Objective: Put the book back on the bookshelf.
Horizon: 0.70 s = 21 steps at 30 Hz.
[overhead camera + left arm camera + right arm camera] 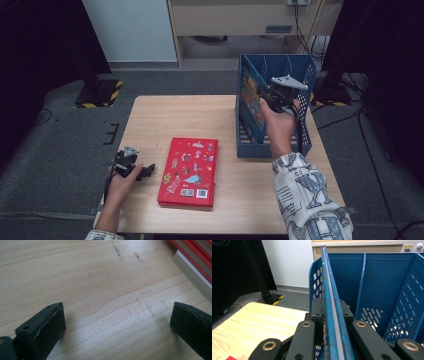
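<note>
Red book (192, 262) cut off at the left gripper view's edge; right tongs' (332, 322) pads hidden behind thin book (329, 290).

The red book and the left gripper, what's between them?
Nothing: the high view shows bare wooden table between the left gripper and the red book.

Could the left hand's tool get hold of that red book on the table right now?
Probably yes. The left tool sits on the table right beside the red book, jaws open with nothing between them, and only bare wood lies between it and the book's edge. The book lies flat, so gripping that edge may be fiddly.
</note>
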Tool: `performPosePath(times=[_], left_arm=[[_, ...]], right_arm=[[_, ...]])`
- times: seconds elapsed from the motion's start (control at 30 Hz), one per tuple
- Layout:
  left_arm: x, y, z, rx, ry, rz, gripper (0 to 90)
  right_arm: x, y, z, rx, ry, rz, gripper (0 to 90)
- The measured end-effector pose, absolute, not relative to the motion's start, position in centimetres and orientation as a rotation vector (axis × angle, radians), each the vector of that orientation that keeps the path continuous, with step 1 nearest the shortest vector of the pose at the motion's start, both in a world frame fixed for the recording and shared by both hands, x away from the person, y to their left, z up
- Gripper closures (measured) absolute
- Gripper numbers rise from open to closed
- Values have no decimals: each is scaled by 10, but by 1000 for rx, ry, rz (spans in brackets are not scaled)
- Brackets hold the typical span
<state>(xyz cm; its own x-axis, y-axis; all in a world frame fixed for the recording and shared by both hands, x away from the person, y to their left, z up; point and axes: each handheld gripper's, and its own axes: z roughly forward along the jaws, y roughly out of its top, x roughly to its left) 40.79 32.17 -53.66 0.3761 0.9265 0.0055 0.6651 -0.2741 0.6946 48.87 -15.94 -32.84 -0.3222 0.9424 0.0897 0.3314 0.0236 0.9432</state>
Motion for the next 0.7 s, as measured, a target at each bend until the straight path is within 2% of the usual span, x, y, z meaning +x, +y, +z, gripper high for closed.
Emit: performPosePath(times=[0.47, 0.7], left_arm=[[408, 320, -537, 2029, 1361, 556, 0], [408, 319, -537, 2034, 1355, 552, 0]], right_arm=[[489, -164, -321, 1289, 1834, 1274, 698], [491, -161, -315, 1269, 1874, 1233, 694]])
